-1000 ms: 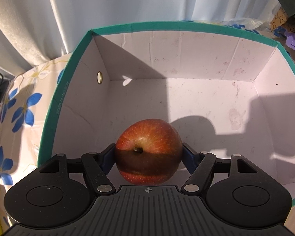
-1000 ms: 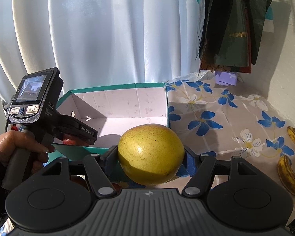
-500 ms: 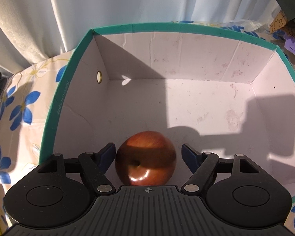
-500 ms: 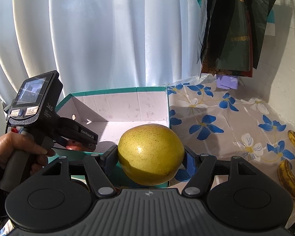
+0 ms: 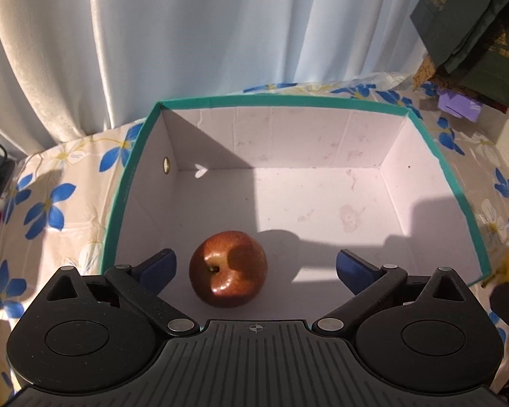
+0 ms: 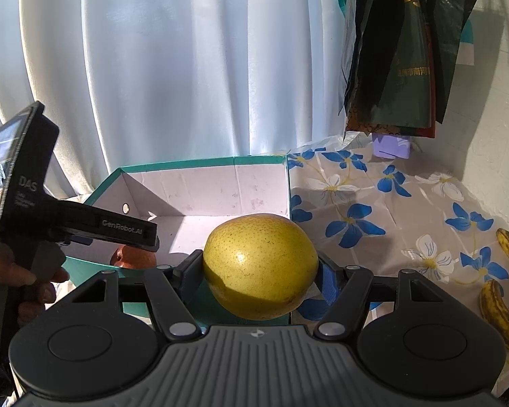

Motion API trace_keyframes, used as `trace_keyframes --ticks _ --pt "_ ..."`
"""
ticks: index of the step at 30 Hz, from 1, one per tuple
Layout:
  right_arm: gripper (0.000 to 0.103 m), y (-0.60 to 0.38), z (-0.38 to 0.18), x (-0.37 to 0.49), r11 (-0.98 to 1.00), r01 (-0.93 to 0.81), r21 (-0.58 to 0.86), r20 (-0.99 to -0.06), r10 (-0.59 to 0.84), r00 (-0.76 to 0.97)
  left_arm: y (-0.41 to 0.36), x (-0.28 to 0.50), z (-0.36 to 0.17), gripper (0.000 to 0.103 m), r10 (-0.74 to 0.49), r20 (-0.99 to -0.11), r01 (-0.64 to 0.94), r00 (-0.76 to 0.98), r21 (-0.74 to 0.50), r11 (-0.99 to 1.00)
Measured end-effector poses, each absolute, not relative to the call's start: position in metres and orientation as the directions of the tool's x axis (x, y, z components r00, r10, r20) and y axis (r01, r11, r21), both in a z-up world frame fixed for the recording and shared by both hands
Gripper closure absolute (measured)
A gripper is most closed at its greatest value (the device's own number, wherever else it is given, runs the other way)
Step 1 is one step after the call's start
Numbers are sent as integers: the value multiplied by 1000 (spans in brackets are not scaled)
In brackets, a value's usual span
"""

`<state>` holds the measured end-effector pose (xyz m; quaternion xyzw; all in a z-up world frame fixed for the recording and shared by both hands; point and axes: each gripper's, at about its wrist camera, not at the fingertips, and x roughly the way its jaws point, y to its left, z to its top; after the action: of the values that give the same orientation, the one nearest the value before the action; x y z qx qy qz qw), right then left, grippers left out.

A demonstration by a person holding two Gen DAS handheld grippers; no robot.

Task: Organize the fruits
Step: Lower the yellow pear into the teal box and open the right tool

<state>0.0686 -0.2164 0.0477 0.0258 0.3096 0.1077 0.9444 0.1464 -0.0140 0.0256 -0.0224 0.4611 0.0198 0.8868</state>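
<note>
A red apple (image 5: 228, 268) lies on the white floor of the teal-rimmed cardboard box (image 5: 281, 101), near its front left corner. My left gripper (image 5: 256, 268) hangs above it with its jaws opening wide, the blue pads (image 5: 157, 269) clear of the fruit. In the right wrist view, my right gripper (image 6: 259, 273) is shut on a large yellow-green pear (image 6: 259, 264), held in the air before the box (image 6: 200, 164). The left gripper (image 6: 129, 234), held by a person's hand (image 6: 23, 276), shows there over the box, with the apple (image 6: 132, 257) under it.
The box stands on a cloth with blue flowers (image 6: 373, 210). Two spotted bananas (image 6: 498, 312) lie at the right on the cloth. White curtains hang behind the box; dark bags (image 6: 403, 51) hang at the upper right. A purple item (image 6: 390, 144) sits at the back.
The left gripper let go of the apple, which now rests on the box floor. Its jaws spread wide and it rose and drew back. The right gripper and pear stayed still.
</note>
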Motion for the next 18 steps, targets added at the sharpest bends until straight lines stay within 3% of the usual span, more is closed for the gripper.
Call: trace_keyframes --ticks 14,18 --pt "35 -198 43 87 969 -223 111 -573 245 782 4 98 46 0 92 -791 -131 605 14 991" --pt "35 -190 38 93 968 -231 100 -577 246 779 14 84 54 0 65 -766 -148 640 -40 988"
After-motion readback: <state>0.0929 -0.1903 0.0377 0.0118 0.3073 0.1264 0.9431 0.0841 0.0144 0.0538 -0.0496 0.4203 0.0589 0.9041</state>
